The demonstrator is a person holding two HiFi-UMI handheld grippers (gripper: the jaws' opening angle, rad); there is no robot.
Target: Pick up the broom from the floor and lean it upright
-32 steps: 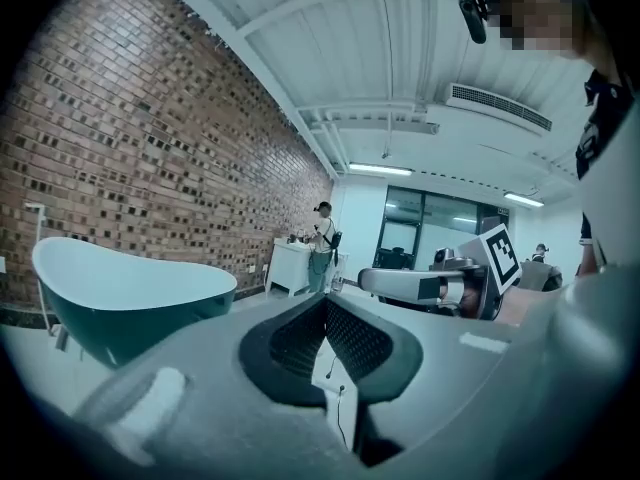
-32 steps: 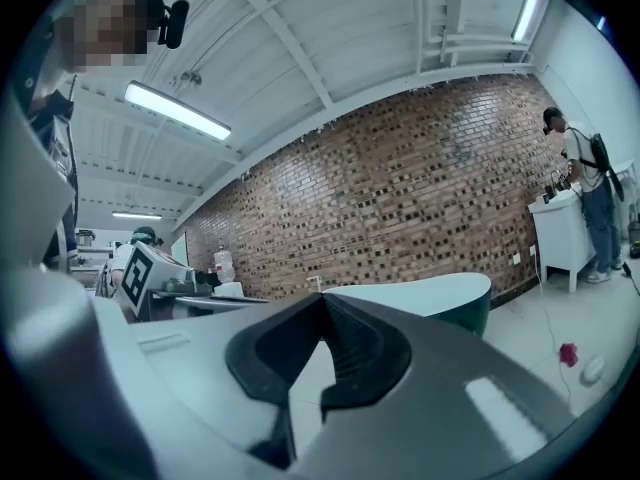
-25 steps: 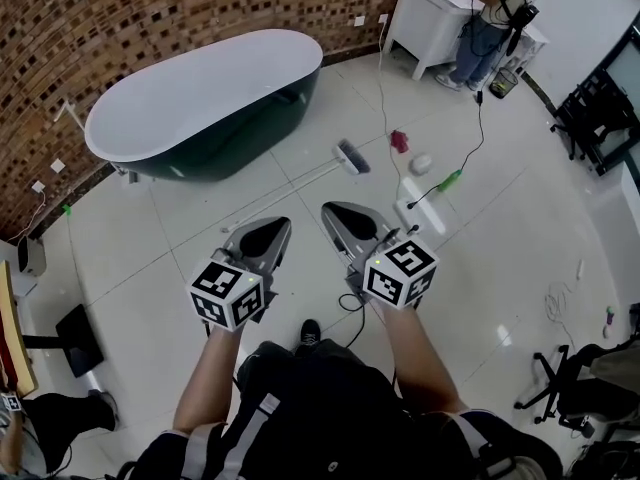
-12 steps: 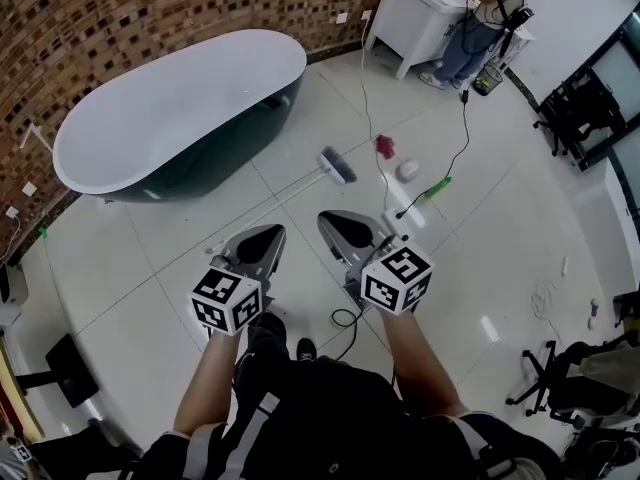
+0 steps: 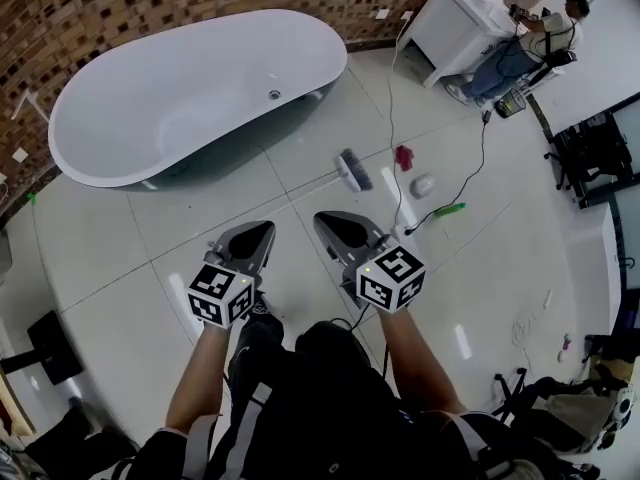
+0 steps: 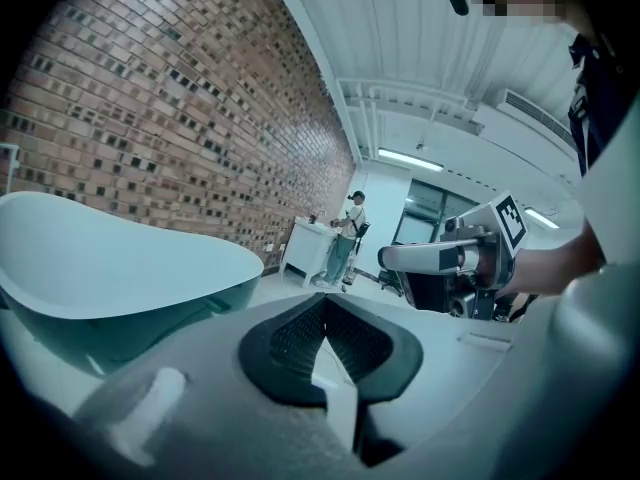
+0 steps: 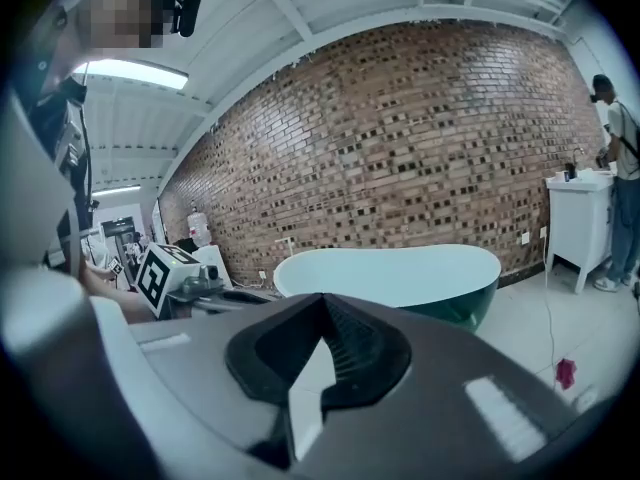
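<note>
against a second ago, the broom (image 5: 351,169) lies closer to the tools. its head is now just beyond the tip of the right gripper (image 5: 330,220), flat on the floor tiles, with the handle running back toward the near left. the bathtub (image 5: 180,98) is seen more from above, its drain now showing. the left gripper (image 5: 262,230) and the right one stay clenched on nothing, side by side and apart from the broom. only the head view shows the broom. the right gripper view adds the tub's dark green side, the brick wall (image 7: 400,138) and a small red thing (image 7: 565,373) on the floor. the left gripper view shows a person at a white cabinet (image 6: 305,248).
</note>
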